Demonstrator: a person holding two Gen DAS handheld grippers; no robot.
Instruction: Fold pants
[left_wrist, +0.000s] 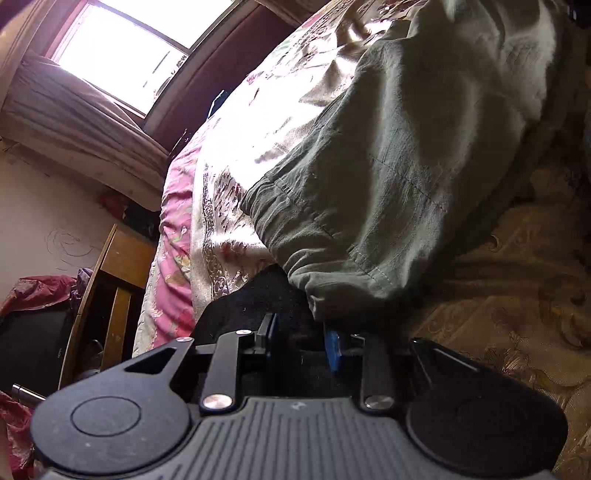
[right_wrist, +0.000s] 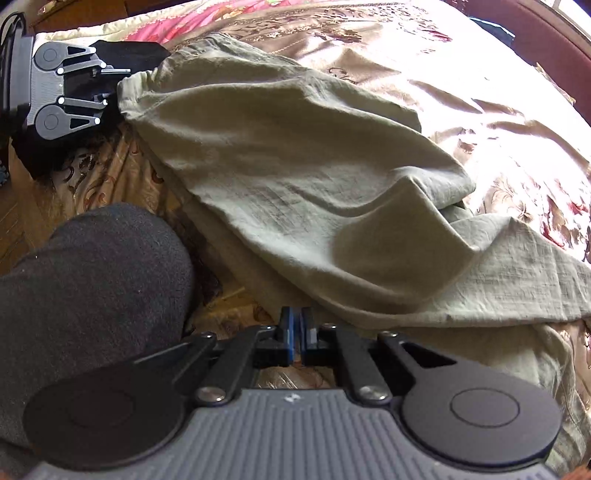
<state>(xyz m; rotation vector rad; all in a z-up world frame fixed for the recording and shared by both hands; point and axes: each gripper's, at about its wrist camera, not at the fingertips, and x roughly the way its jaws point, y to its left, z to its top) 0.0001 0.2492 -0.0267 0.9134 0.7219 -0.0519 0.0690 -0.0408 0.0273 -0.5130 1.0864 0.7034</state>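
Observation:
The olive-green pants (right_wrist: 295, 177) lie folded over on the patterned bedspread (right_wrist: 480, 74), waistband end toward the upper left. In the left wrist view the pants (left_wrist: 388, 166) fill the middle. My left gripper (left_wrist: 301, 336) is open, its blue pads (left_wrist: 334, 350) at the edge of the gathered waistband corner; it also shows in the right wrist view (right_wrist: 114, 86) beside that corner. My right gripper (right_wrist: 296, 332) is shut with nothing between its pads, just off the near edge of the pants.
A dark grey clothed knee (right_wrist: 92, 280) sits at the near left. A black cloth (left_wrist: 255, 299) lies under the left gripper. A wooden chair (left_wrist: 114, 280) and window (left_wrist: 125, 48) stand beyond the bed's edge.

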